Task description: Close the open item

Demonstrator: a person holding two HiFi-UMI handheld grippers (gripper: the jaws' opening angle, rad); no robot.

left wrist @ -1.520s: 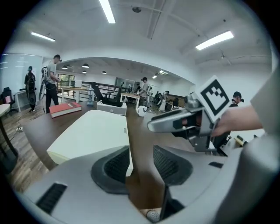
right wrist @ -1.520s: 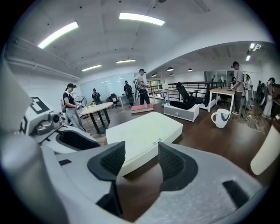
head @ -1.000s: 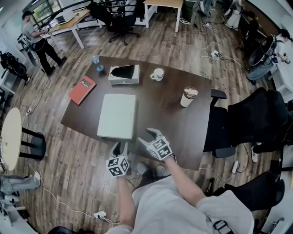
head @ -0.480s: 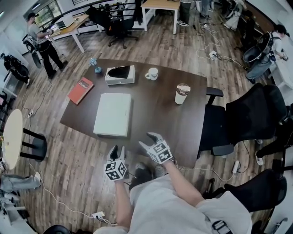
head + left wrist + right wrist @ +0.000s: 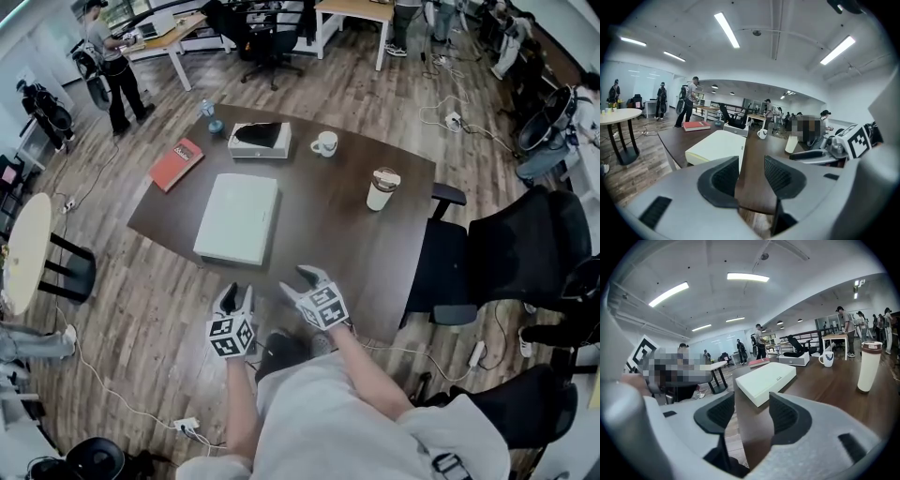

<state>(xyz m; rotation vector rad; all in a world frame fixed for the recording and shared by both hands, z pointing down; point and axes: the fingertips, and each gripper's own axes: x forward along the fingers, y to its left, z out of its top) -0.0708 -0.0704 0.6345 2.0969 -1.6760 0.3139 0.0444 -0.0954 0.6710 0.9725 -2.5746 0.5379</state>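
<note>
Both grippers are hanging out at the near edge of the counter (image 5: pixel 328 220). Neither one is touching anything.

The left gripper (image 5: pixel 238 294) sits just off the edge, over the wood floor. Its fingers (image 5: pixel 723 177) are moderately apart with only the counter edge showing through the gap. The right gripper (image 5: pixel 302 281) is pretty much at the near edge itself. Its fingers (image 5: pixel 783 417) are spread a bit wider, and again there's only bare dark wood and some floor between them.

The thing to close, the flat white case (image 5: pixel 237 217), is lying shut and flat on the left half of the counter. It's well apart from both grippers. Its near side comes close to the counter's near edge, and its left side isn't far from the left edge either.

There's a decent open strip of bare wood to the right of the case, running over to the tumbler (image 5: pixel 382 189). The far side is busier:
- The red book (image 5: pixel 176 163) sits near the left corner.
- A small white box (image 5: pixel 260 140) with a dark top is just behind the case.
- The mug (image 5: pixel 324 143) is beside that box.

A black office chair (image 5: pixel 511 248) crowds the right end of the counter, and a round table (image 5: pixel 26 253) stands well off to the left. The floor on the near side is open.
</note>
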